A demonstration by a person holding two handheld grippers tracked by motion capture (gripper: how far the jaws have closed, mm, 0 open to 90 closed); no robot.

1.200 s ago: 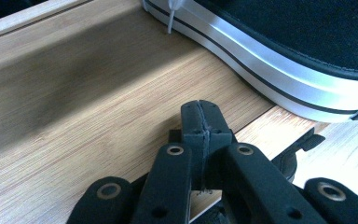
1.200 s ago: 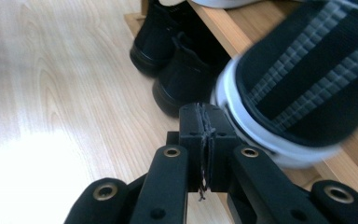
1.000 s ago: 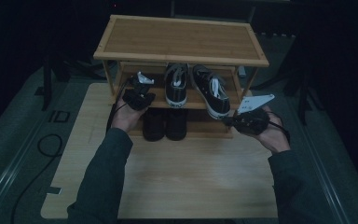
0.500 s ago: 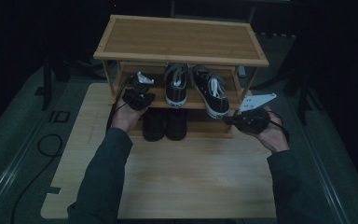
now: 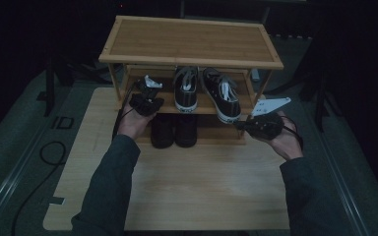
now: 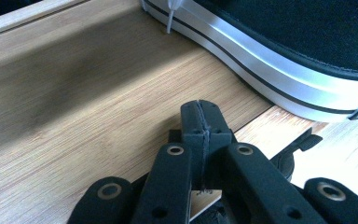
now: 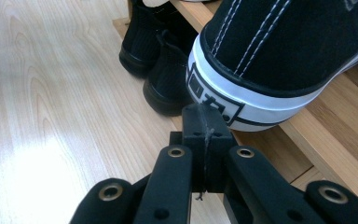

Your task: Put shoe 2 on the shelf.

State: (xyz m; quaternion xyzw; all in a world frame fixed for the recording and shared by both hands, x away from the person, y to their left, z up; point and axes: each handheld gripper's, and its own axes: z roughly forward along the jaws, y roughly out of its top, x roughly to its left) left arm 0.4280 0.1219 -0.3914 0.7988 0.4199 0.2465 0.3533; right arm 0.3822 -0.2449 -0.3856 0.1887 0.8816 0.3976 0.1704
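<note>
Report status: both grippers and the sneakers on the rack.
Left gripper shut, empty. Right gripper shut, empty, at black-and-white canvas sneaker's heel. Black boots under wooden shoe rack, clear.

High view overlooks rack [image 5: 192, 42], gripper views close, sharing sneakers [image 5: 221, 93]

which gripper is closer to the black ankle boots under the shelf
Left. The left gripper sits just above and left of the black ankle boots. The right gripper is farther, off to their right by the right sneaker's heel.
</note>
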